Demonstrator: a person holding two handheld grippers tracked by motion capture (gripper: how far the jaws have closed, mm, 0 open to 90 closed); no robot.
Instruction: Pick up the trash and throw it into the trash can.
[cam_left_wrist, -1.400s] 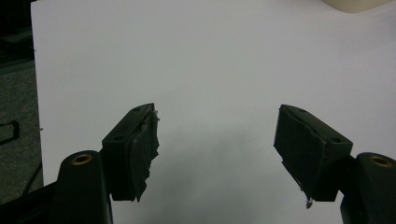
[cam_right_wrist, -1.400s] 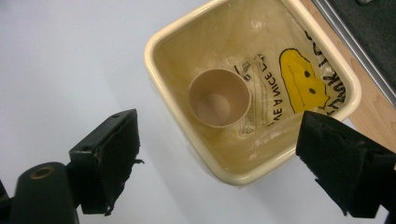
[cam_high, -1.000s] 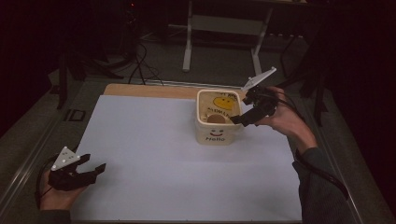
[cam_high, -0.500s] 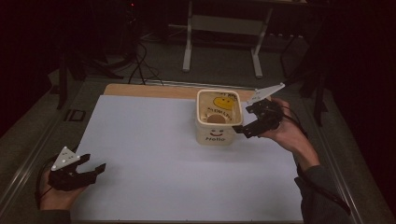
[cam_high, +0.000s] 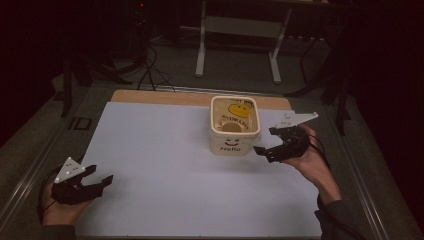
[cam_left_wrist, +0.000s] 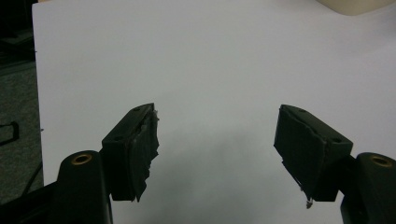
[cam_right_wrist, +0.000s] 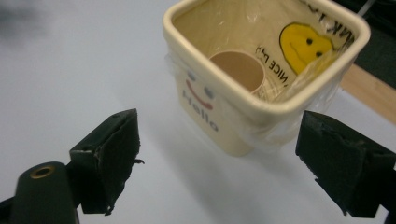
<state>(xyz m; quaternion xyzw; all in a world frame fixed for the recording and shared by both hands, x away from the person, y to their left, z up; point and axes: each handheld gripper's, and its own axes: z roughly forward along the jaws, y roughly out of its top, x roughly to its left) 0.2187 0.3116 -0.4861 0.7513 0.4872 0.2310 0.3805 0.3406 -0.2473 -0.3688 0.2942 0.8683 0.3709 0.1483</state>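
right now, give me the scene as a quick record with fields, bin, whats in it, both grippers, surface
bin: cream square bin with a smiley face and "Hello" on its front, upright on the white sheet, plastic liner inside
contents: brown round disc lying at the bottom
right gripper: right gripper beside the bin's right side, jaws open, nothing between them, not touching the bin
left gripper: left gripper at the near left corner of the sheet, jaws open, nothing held
surface: white sheet over a wooden board
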